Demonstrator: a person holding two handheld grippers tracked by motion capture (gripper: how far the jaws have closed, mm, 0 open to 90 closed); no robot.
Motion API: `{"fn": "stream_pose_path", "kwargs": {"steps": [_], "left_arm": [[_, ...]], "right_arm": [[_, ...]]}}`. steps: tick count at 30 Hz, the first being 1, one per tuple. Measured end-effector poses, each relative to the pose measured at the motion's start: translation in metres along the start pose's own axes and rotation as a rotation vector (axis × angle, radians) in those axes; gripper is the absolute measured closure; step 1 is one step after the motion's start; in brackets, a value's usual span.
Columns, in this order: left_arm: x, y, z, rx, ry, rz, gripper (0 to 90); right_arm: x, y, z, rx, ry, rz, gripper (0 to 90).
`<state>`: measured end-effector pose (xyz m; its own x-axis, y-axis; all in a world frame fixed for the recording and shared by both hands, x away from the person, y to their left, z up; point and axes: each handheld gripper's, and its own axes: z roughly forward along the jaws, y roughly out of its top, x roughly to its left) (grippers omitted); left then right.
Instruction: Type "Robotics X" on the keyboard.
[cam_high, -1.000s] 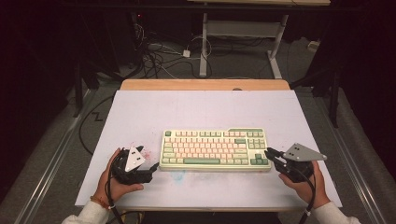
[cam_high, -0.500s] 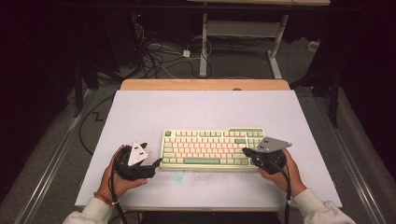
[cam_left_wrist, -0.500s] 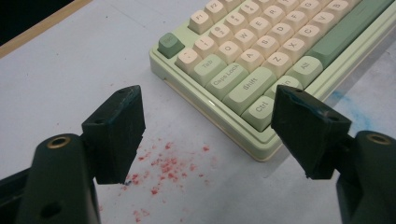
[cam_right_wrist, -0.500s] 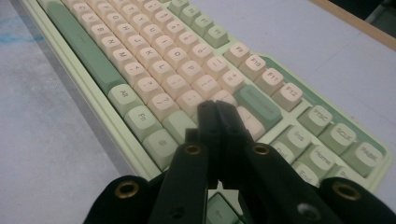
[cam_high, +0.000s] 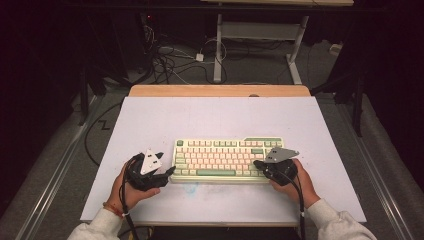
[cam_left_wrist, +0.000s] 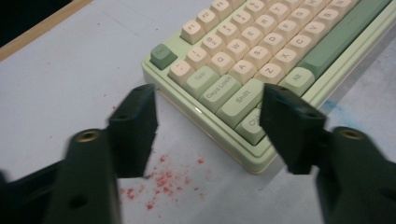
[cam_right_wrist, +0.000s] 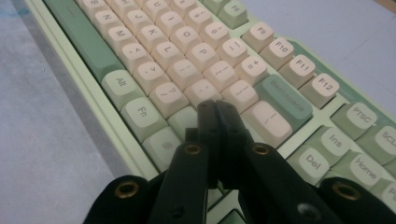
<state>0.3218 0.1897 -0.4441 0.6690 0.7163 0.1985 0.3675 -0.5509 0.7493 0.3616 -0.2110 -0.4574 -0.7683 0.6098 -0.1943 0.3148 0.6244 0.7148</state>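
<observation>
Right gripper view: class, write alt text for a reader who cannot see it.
The right gripper, its two black jaws pressed together with nothing between them, hangs over the right part of a pale green and cream keyboard, its tips above the keys near the Backspace key. The keyboard lies on a pale table.

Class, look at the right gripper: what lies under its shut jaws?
Under the right gripper lie the keyboard's right-hand keys, near Enter and Shift. The keys directly beneath the jaws are covered, so they cannot be read.
</observation>
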Motion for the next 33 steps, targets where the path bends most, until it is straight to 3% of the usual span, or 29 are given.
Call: {"fn": "stream_pose_path", "kwargs": {"steps": [1, 5, 9, 17, 33], "left_arm": [[0.002, 0.003, 0.001, -0.001, -0.028, -0.003, 49.1], [0.004, 0.011, 0.003, 0.005, -0.061, -0.009, 72.1], [0.003, 0.020, 0.008, 0.023, -0.086, 0.013, 84.0], [-0.003, 0.037, 0.022, 0.036, -0.137, 0.041, 87.6], [-0.010, 0.059, 0.046, 0.063, -0.164, 0.095, 87.4]], "right_arm": [[0.000, -0.001, 0.000, -0.004, -0.001, -0.002, 90.0], [0.000, -0.002, 0.000, -0.009, 0.000, 0.000, 90.0], [0.001, -0.003, 0.000, -0.014, -0.004, 0.004, 90.0], [0.002, -0.004, 0.000, -0.023, -0.010, 0.004, 90.0], [0.002, -0.005, 0.000, -0.027, -0.012, 0.002, 90.0]]}}
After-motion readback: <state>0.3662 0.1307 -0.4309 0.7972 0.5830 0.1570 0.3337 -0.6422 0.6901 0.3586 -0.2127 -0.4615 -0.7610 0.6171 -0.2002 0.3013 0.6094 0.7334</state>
